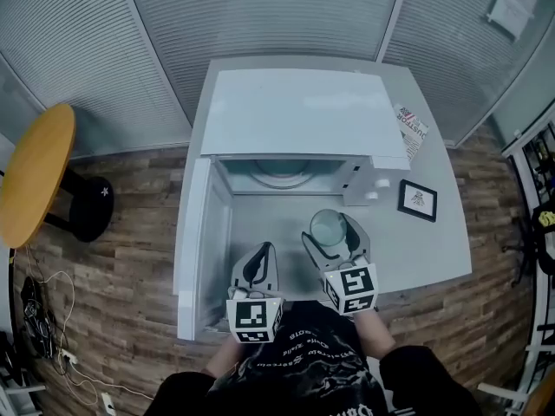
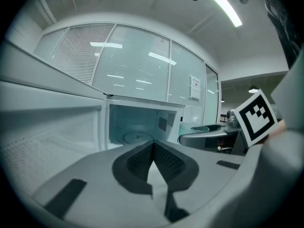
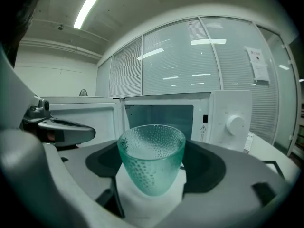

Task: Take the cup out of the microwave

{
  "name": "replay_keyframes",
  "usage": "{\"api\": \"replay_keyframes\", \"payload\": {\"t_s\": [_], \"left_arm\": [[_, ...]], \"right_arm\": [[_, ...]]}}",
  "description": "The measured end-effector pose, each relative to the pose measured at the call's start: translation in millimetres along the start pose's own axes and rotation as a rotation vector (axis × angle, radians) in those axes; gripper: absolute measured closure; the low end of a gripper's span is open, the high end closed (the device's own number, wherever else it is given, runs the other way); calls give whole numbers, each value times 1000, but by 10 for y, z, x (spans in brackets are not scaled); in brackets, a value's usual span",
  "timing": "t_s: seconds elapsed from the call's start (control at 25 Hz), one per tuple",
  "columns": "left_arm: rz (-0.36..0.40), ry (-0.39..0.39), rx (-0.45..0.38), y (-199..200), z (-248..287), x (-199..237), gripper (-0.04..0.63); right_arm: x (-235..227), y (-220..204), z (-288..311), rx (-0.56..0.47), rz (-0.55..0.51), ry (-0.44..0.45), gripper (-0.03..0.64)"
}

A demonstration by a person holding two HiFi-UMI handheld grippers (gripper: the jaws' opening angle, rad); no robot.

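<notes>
Right gripper (image 1: 334, 243) clamped on cup (image 3: 151, 158), held upright, clear of microwave (image 1: 295, 111) cavity, so nothing tips. Left gripper (image 2: 153, 160) pinched closed, empty, beside open door (image 1: 192, 241), out of way I guess.

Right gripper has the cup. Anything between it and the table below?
Nothing visible. The cup, held by the right gripper, is outside the microwave above bare table; the open door and a small frame sit off to either side.

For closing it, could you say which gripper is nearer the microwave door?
Left. Left gripper sits beside the door; right gripper, holding the cup, is farther right.
</notes>
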State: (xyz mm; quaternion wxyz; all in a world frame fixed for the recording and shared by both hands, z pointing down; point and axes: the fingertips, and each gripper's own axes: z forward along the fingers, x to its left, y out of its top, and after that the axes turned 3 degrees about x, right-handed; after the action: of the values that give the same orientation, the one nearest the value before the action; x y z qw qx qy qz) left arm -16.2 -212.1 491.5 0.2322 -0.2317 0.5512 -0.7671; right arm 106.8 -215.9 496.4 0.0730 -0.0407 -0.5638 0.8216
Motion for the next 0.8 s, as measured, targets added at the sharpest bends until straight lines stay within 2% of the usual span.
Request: {"api": "replay_keyframes", "payload": {"t_s": [0.16,0.8], "left_arm": [[16,-36,2,14,51,-71,589],[42,-77,9,-16,142,-210,589]], "right_arm": [[4,-87,-106,15,6,-23,235],[-23,-357,-363,57,36,-62,235]]}}
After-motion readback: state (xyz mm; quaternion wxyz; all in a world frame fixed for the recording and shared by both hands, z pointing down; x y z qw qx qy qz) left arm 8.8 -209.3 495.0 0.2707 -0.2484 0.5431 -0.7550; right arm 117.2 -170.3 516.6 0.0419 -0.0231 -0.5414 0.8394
